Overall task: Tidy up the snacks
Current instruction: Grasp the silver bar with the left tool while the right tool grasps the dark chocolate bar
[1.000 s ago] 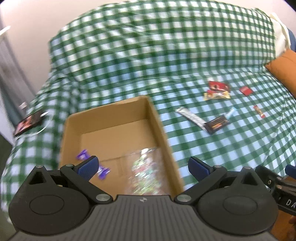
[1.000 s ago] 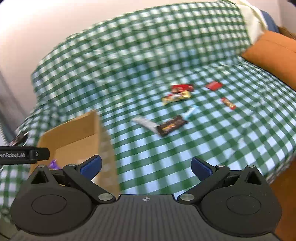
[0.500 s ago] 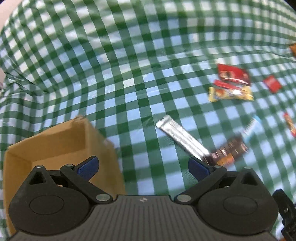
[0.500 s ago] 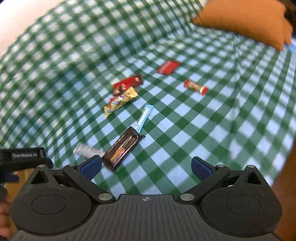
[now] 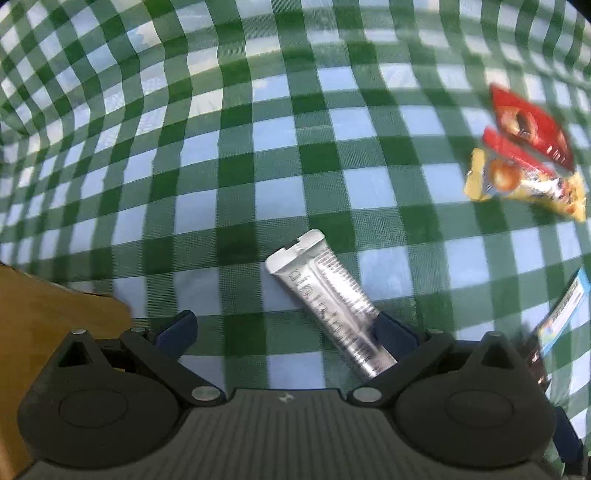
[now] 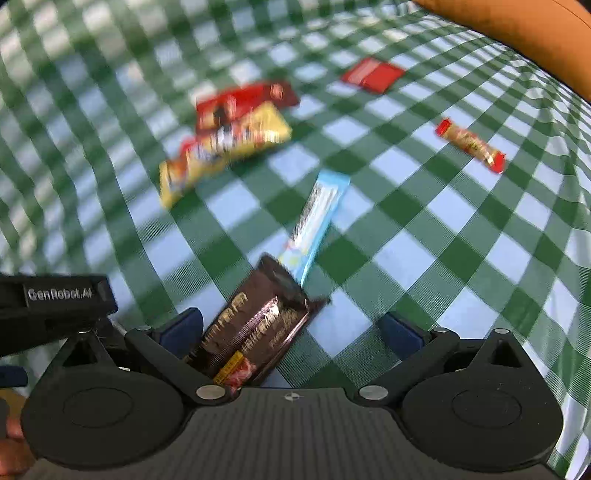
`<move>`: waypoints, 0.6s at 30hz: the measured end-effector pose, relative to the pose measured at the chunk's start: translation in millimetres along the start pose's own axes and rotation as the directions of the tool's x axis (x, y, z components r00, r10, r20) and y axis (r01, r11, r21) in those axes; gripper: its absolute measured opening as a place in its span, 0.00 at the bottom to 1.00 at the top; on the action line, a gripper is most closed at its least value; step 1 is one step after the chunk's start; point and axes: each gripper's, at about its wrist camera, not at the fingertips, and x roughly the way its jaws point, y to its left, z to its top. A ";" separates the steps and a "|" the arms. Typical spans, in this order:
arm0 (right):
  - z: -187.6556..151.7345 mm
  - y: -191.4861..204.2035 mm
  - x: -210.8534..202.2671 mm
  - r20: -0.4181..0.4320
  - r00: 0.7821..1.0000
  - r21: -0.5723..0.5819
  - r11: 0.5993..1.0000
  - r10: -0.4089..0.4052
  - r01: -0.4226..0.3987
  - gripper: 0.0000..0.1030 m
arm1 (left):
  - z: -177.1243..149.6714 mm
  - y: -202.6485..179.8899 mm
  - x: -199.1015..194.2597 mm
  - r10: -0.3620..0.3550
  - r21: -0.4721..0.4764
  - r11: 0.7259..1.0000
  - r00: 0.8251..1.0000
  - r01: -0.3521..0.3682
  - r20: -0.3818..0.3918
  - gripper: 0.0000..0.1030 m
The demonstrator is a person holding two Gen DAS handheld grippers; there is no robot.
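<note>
A green-and-white checked cloth (image 5: 258, 155) covers the whole surface, with an orange cushion (image 6: 524, 26) at its far right edge and a corner of a cardboard box (image 5: 55, 306) at the near left. The left gripper (image 5: 286, 326) hangs low over the cloth with its fingers spread wide and nothing between them; the silver bar (image 5: 328, 295) lies flat and slanted, its near end tucked right against the inner side of the right finger (image 5: 393, 330), the rest reaching up and to the left across the gap. The right gripper (image 6: 291, 326) is likewise spread apart and empty, with the brown bar (image 6: 255, 332) lying on the cloth just inside its left finger (image 6: 184, 326). A blue bar (image 6: 317, 218) touches the brown one's far end. Farther off sit a yellow packet (image 6: 229, 147) overlapped by a red packet (image 6: 243, 99), a small red square (image 6: 373, 75) and a thin red-ended candy (image 6: 469, 144), well apart.
</note>
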 end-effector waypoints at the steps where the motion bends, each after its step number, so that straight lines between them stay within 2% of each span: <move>1: -5.9 4.4 -0.7 0.026 0.999 -0.056 0.998 -0.019 0.021 1.00 | -3.0 2.0 0.6 -0.009 -0.009 1.000 1.000 0.009 0.007 1.00; 3: -17.0 10.5 -0.3 0.071 0.997 -0.140 0.989 -0.036 0.046 1.00 | -5.8 8.1 2.0 -0.034 -0.036 0.999 0.999 0.034 0.003 1.00; 5: -24.5 7.5 -1.5 0.119 0.993 -0.139 0.990 -0.022 0.039 1.00 | -5.6 16.2 4.7 -0.064 -0.090 0.994 0.998 0.061 -0.029 1.00; 9: -24.8 5.0 -5.0 0.104 0.994 -0.134 0.990 -0.027 0.041 1.00 | -3.7 25.6 8.6 -0.120 -0.175 0.980 0.983 0.095 -0.139 1.00; 10: -25.7 3.3 -8.3 0.093 0.995 -0.133 0.990 -0.025 0.037 1.00 | -3.9 25.3 7.4 -0.126 -0.175 0.980 0.981 0.099 -0.150 0.94; 11: -27.2 1.5 -11.1 0.091 0.996 -0.135 0.990 -0.018 0.031 0.96 | -5.1 24.1 3.4 -0.134 -0.169 0.979 0.981 0.109 -0.140 0.89; 12: -29.1 0.9 -14.0 0.100 0.995 -0.141 0.990 -0.015 0.029 0.92 | -6.0 21.5 -2.6 -0.149 -0.155 0.979 0.981 0.130 -0.123 0.70; 13: -34.7 1.2 -20.5 0.115 0.993 -0.147 0.989 -0.011 0.028 0.78 | -6.8 17.6 -9.9 -0.172 -0.132 0.979 0.980 0.158 -0.105 0.39; 14: -37.2 -1.2 -25.2 0.131 0.991 -0.159 0.987 0.006 0.016 0.60 | -7.3 13.3 -15.6 -0.183 -0.108 0.979 0.978 0.173 -0.096 0.30; 15: -39.4 -2.1 -28.8 0.143 0.990 -0.170 0.985 0.013 0.012 0.49 | -8.4 9.4 -20.2 -0.175 -0.087 0.982 0.981 0.167 -0.087 0.25; 16: -42.9 -3.8 -32.9 0.152 0.988 -0.175 0.984 0.007 0.020 0.42 | -9.6 6.8 -22.3 -0.183 -0.066 0.982 0.980 0.177 -0.084 0.20; 18: -43.4 -12.7 -34.4 0.145 0.989 -0.183 0.983 0.031 -0.004 0.42 | -11.9 5.8 -23.2 -0.202 -0.046 0.979 0.975 0.198 -0.094 0.17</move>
